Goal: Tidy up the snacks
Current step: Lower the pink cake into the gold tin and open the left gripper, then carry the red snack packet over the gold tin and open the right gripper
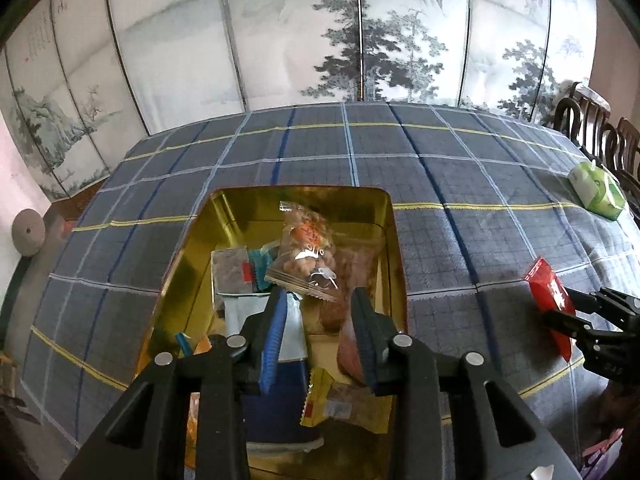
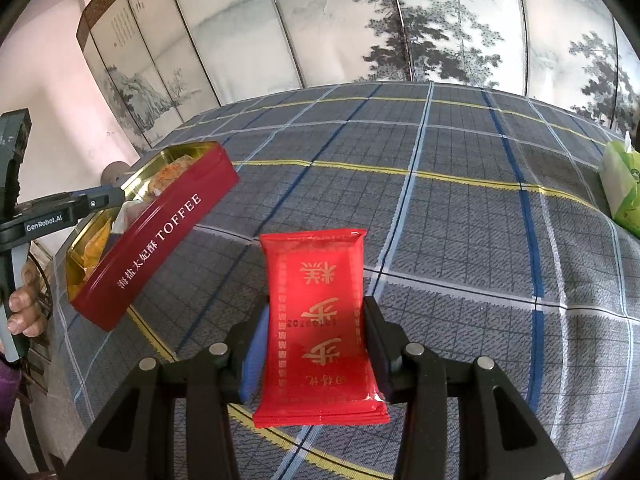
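A red toffee tin (image 2: 160, 236) with a gold inside (image 1: 184, 256) sits on the plaid tablecloth and holds several wrapped snacks. My left gripper (image 1: 320, 300) hovers over the tin, jaws open and empty, just behind a clear packet of nuts (image 1: 306, 256) that rests in the tin. A yellow-wrapped snack (image 1: 340, 404) lies in the tin's near end. My right gripper (image 2: 316, 316) is shut on a red snack packet (image 2: 320, 328), held above the cloth to the right of the tin. The packet also shows in the left wrist view (image 1: 550, 304).
A green tissue pack (image 1: 596, 188) lies near the table's far right edge, also in the right wrist view (image 2: 624, 192). Dark wooden chairs (image 1: 588, 128) stand beyond it. A painted folding screen (image 1: 320, 32) stands behind the table.
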